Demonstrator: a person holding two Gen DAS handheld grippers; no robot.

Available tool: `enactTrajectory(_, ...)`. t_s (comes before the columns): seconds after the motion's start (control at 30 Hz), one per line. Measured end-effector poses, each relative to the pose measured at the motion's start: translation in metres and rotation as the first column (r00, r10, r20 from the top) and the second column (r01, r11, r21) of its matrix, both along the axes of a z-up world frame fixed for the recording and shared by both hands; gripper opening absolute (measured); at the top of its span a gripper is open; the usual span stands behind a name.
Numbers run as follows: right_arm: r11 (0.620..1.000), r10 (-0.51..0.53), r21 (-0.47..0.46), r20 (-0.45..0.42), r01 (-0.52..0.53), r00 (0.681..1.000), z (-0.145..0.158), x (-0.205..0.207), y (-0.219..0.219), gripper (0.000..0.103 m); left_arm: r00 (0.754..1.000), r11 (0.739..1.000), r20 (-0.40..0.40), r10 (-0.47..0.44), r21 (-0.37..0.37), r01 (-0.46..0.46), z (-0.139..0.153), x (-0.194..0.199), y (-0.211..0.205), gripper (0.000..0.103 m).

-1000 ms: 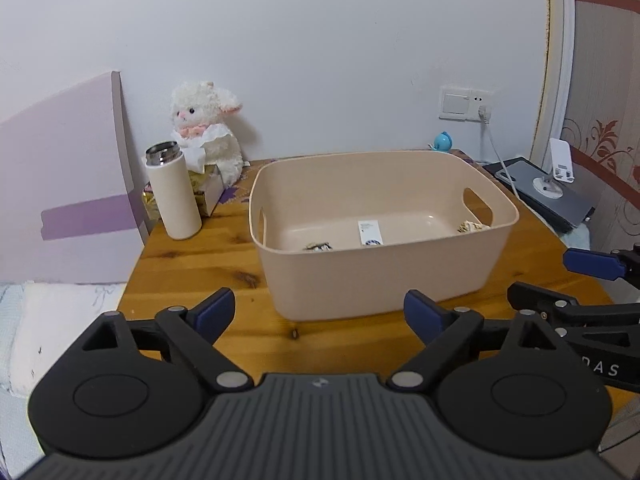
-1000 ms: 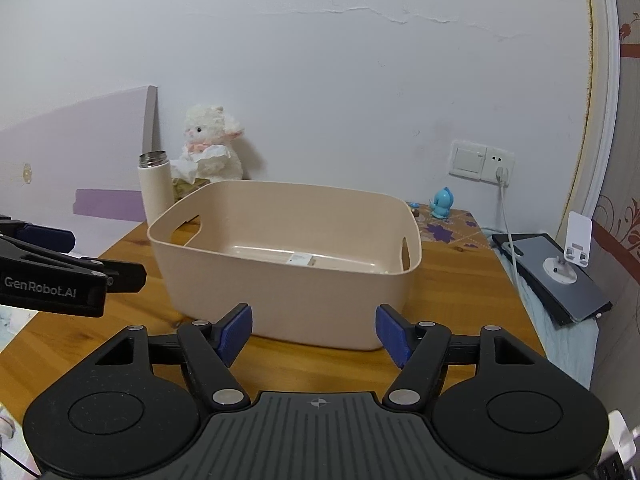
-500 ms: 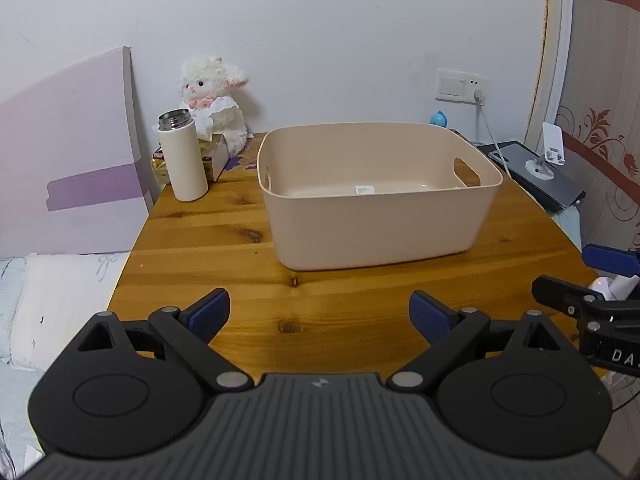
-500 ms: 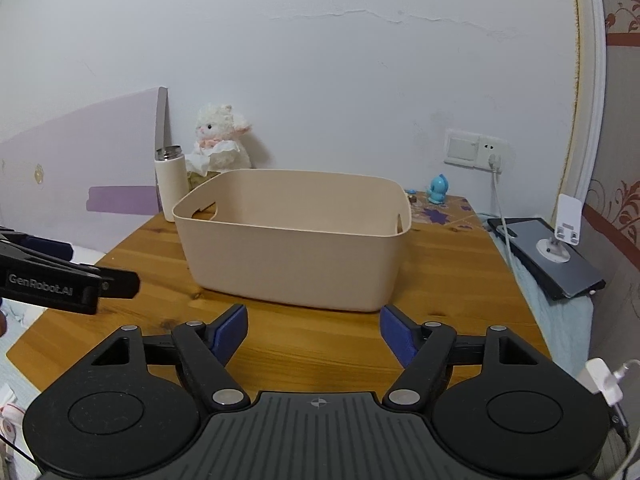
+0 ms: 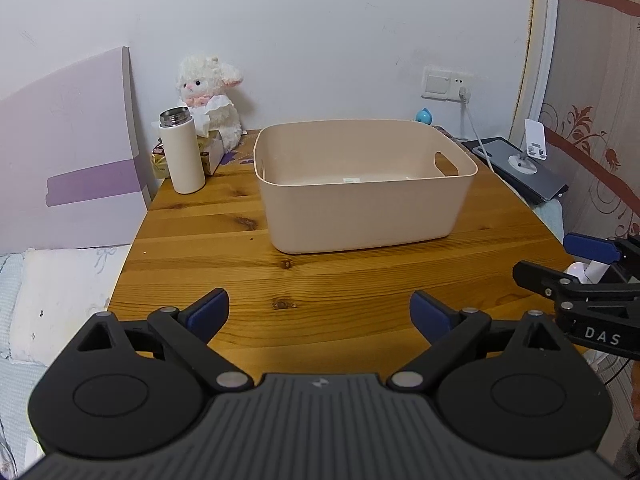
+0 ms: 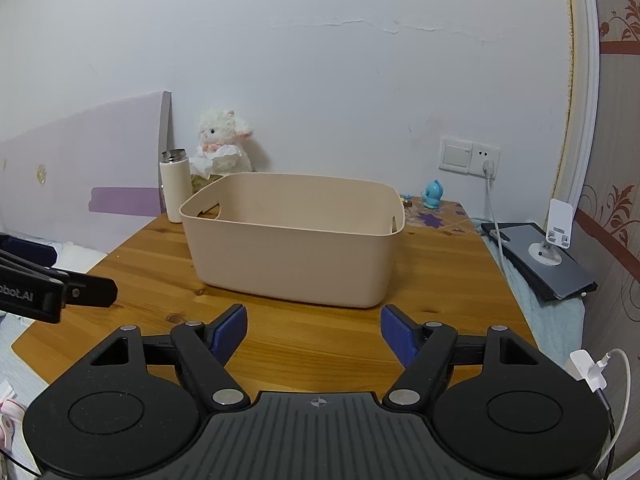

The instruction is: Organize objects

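Observation:
A beige plastic bin with cut-out handles stands on the round wooden table; it also shows in the right wrist view. Only a white label shows on its floor. My left gripper is open and empty, over the table's near edge, well short of the bin. My right gripper is open and empty, also short of the bin. The right gripper shows at the right edge of the left wrist view, the left gripper at the left edge of the right wrist view.
A white flask, a plush lamb and a tissue box stand at the back left. A small blue figure sits at the back right. A tablet with a phone stand lies right of the table. A purple headboard stands left.
Both grippers have pulled back from the bin toward the table's near edge. The bin looks smaller and its contents are now out of sight. Both stay open.

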State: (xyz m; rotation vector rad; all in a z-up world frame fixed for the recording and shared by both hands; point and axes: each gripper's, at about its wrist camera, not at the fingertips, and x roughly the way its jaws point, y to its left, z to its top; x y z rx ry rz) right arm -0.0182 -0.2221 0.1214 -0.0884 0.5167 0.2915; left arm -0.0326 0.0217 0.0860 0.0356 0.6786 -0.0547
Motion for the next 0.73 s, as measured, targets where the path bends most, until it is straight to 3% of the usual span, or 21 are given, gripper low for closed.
enactTrajectory(0.73,1.000,0.002,-0.009,-0.024,-0.002,1.000,-0.0037,0.0054,0.0012,0.077,1.000,1.000,-0.012,-0.013,0.007,0.013,0.0013,-0.0026,-0.0016,0.098)
